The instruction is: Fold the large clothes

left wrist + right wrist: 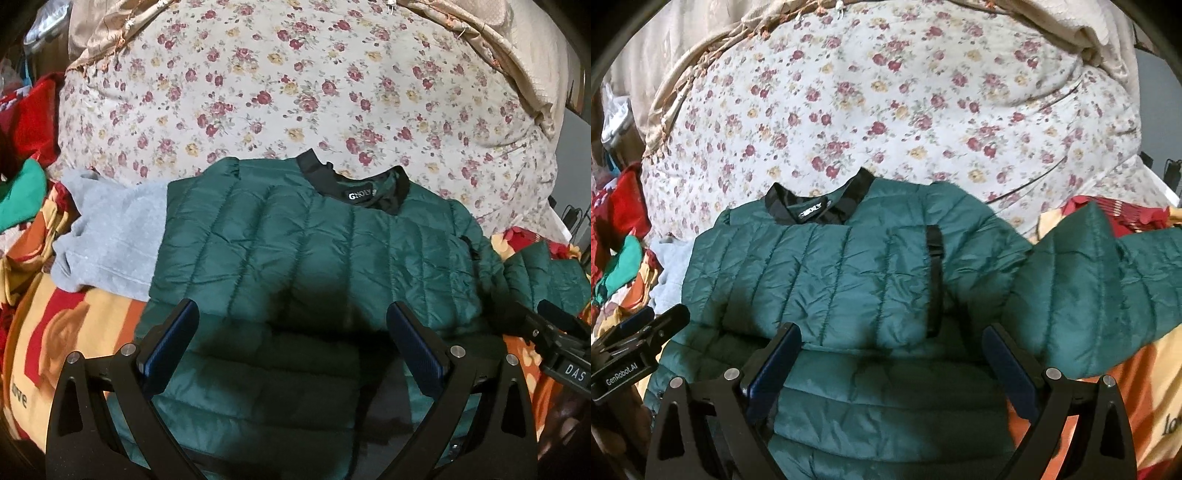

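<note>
nearby, both tools hover over a green puffer jacket (295, 251) spread on the bed.

closest, the left gripper (291, 332) and right gripper (892, 354) stand spread apart, empty. past them the quilted jacket lies partly folded, black collar (354, 181) at 12 o'clock, one sleeve (1108, 291) out at 3 o'clock, a grey garment (110, 236) at 9 o'clock, and a floral quilt (295, 81) beyond.
</note>
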Tool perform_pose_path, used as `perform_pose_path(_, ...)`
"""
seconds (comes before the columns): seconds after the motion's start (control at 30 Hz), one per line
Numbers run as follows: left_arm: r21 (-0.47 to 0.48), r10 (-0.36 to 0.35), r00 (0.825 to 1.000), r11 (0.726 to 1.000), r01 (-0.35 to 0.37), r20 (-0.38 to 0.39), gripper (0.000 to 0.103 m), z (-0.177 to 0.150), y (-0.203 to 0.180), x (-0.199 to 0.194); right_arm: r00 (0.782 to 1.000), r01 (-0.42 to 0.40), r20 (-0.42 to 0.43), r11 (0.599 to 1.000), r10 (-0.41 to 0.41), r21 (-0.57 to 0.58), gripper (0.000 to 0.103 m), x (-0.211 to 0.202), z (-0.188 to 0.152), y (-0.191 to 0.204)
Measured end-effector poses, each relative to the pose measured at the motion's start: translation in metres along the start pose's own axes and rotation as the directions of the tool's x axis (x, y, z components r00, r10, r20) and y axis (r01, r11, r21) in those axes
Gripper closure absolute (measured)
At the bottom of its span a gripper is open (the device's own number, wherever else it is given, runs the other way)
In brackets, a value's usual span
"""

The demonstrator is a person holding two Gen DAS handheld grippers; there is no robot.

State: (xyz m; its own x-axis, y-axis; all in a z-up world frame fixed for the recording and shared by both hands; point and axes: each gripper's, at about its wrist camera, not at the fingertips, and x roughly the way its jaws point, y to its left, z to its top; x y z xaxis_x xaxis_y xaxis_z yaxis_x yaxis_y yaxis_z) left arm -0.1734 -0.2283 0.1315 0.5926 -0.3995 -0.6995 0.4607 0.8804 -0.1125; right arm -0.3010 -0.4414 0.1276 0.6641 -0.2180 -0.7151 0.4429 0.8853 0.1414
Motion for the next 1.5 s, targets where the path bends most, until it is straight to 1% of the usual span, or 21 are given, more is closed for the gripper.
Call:
perform_pose_path(0.2, 0.013, 0.001, 1.0, 1.0, -0.001, -0.006, 0.001, -0.001, -0.008, -0.001, 1.0, 0.027, 0.011, 1.0, -0.027, 0.013, 0.005, -0.008, 0.002, -0.017)
perform_pose_path(0.4, -0.001, -0.008, 1.0, 1.0, 0.008, -0.022, 0.001, -0.002, -0.009, 0.004, 0.998, 0.065, 0.022, 0.997, -0.067, 0.048, 0.005, -0.012, 0.002, -0.044)
perform_pose_path(0.5, 0.001, -0.011, 1.0, 1.0, 0.011, -0.026, 0.001, -0.002, -0.011, 0.007, 0.995, 0.089, 0.037, 0.993, -0.092, 0.073, 0.005, -0.015, 0.003, -0.062)
perform_pose_path(0.63, 0.026, -0.005, 1.0, 1.0, 0.005, -0.019, 0.001, -0.003, -0.014, 0.01, 0.991, 0.115, 0.058, 0.986, -0.123, 0.124, 0.005, -0.019, 0.006, -0.09)
perform_pose_path(0.73, 0.032, -0.008, 0.999, 0.999, 0.009, -0.034, 0.001, -0.005, -0.014, 0.015, 0.981, 0.171, 0.061, 0.973, -0.182, 0.158, 0.005, -0.021, 0.011, -0.121)
perform_pose_path(0.87, 0.029, -0.009, 0.999, 1.0, 0.01, -0.051, 0.001, -0.008, -0.011, 0.022, 0.96, 0.269, 0.021, 0.939, -0.28, 0.214, 0.005, -0.018, 0.012, -0.177)
perform_pose_path(1.0, 0.031, 0.003, 0.999, 1.0, -0.001, -0.054, 0.001, -0.008, -0.007, 0.028, 0.919, 0.378, -0.002, 0.881, -0.393, 0.285, 0.005, -0.023, 0.008, -0.235)
perform_pose_path(1.03, 0.027, 0.003, 0.998, 1.0, -0.002, -0.059, 0.001, -0.008, -0.006, 0.031, 0.905, 0.406, -0.006, 0.861, -0.425, 0.307, 0.005, -0.026, 0.007, -0.25)
perform_pose_path(1.1, 0.014, 0.002, 0.998, 1.0, -0.001, -0.07, 0.001, -0.008, -0.003, 0.035, 0.884, 0.444, -0.018, 0.829, -0.467, 0.341, 0.005, -0.03, 0.008, -0.275)
perform_pose_path(1.13, 0.01, 0.001, 0.997, 1.0, 0.0, -0.073, 0.001, -0.008, -0.003, 0.036, 0.874, 0.463, -0.033, 0.812, -0.484, 0.355, 0.005, -0.03, 0.009, -0.287)
perform_pose_path(1.2, 0.004, -0.001, 0.997, 1.0, 0.001, -0.076, 0.001, -0.009, -0.002, 0.038, 0.858, 0.499, -0.099, 0.774, -0.504, 0.39, 0.005, -0.025, 0.008, -0.316)
perform_pose_path(1.27, 0.008, 0.002, 0.997, 1.0, -0.002, -0.08, 0.001, -0.01, -0.004, 0.04, 0.857, 0.503, -0.131, 0.754, -0.498, 0.423, 0.005, -0.02, 0.004, -0.336)
perform_pose_path(1.3, 0.013, 0.005, 0.996, 1.0, -0.003, -0.085, 0.001, -0.01, -0.004, 0.041, 0.865, 0.491, -0.139, 0.754, -0.483, 0.436, 0.005, -0.017, 0.001, -0.343)
perform_pose_path(1.33, 0.02, 0.008, 0.996, 1.0, -0.007, -0.091, 0.001, -0.01, -0.005, 0.043, 0.883, 0.462, -0.147, 0.764, -0.447, 0.45, 0.005, -0.009, -0.001, -0.35)
perform_pose_path(1.37, 0.025, 0.013, 0.995, 1.0, -0.01, -0.096, 0.001, -0.01, -0.006, 0.044, 0.893, 0.443, -0.15, 0.774, -0.423, 0.453, 0.004, -0.004, -0.003, -0.354)
perform_pose_path(1.4, 0.029, 0.016, 0.995, 1.0, -0.013, -0.1, 0.001, -0.01, -0.007, 0.045, 0.886, 0.455, -0.135, 0.777, -0.443, 0.436, 0.007, -0.002, -0.002, -0.353)
perform_pose_path(1.43, 0.031, 0.016, 0.995, 0.999, -0.013, -0.102, 0.001, -0.01, -0.007, 0.045, 0.883, 0.458, -0.107, 0.786, -0.458, 0.416, 0.013, -0.004, 0.0, -0.35)
perform_pose_path(1.47, 0.033, 0.015, 0.995, 0.999, -0.012, -0.099, 0.001, -0.009, -0.007, 0.044, 0.892, 0.438, -0.079, 0.806, -0.446, 0.397, 0.039, -0.004, 0.002, -0.347)
perform_pose_path(1.5, 0.036, 0.016, 0.995, 0.999, -0.013, -0.094, 0.001, -0.009, -0.006, 0.043, 0.898, 0.425, -0.068, 0.817, -0.435, 0.389, 0.067, -0.005, 0.003, -0.345)
